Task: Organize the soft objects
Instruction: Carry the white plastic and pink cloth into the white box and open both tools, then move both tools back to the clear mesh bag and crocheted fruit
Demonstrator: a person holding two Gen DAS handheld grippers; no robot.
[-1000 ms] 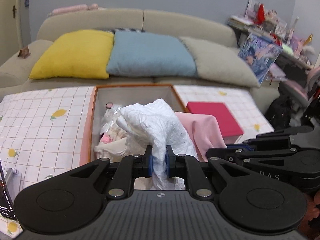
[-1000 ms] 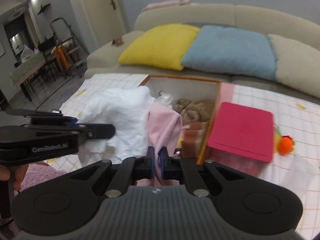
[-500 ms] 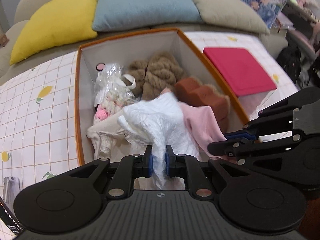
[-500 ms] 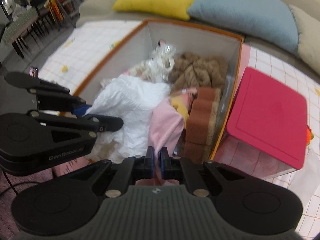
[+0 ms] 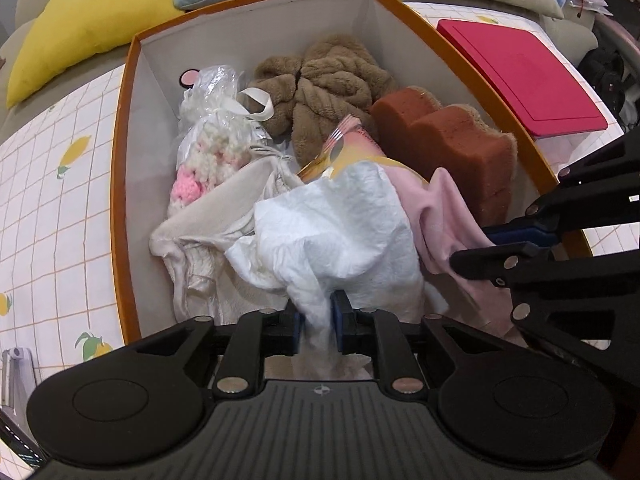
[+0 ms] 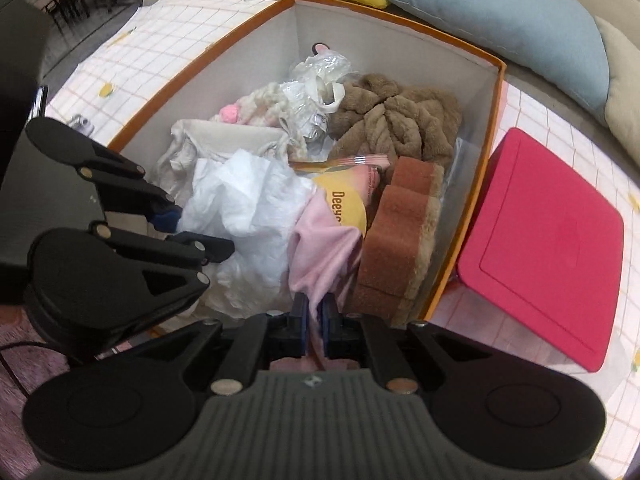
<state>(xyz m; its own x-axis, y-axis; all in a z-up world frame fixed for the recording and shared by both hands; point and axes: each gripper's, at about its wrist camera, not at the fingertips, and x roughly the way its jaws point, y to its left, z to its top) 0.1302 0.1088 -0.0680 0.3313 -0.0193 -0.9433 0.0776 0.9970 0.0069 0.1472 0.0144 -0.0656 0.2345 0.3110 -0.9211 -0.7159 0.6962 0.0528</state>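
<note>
An orange-rimmed box [image 5: 120,128] [image 6: 494,120] holds soft things: a brown fluffy towel [image 5: 328,80] [image 6: 396,120], a rust-brown sponge [image 5: 448,140] [image 6: 404,236], a bagged cream and pink knit [image 5: 208,148] and a beige cloth [image 5: 216,220]. My left gripper [image 5: 316,320] is shut on a white cloth [image 5: 332,232] [image 6: 244,208] that hangs into the box's near end. My right gripper [image 6: 314,320] is shut on a pink cloth [image 6: 324,252] [image 5: 444,216] beside it, next to the sponge.
A red-lidded container [image 5: 520,60] [image 6: 548,248] stands right of the box on the checked tablecloth [image 5: 48,200]. Yellow [image 5: 88,20] and blue [image 6: 508,20] cushions lie on the sofa behind. A yellow packet [image 6: 344,204] lies under the cloths.
Both grippers have tilted down and moved over the box, lowering the white and pink cloths into its near end. Both stay shut on their cloths.
</note>
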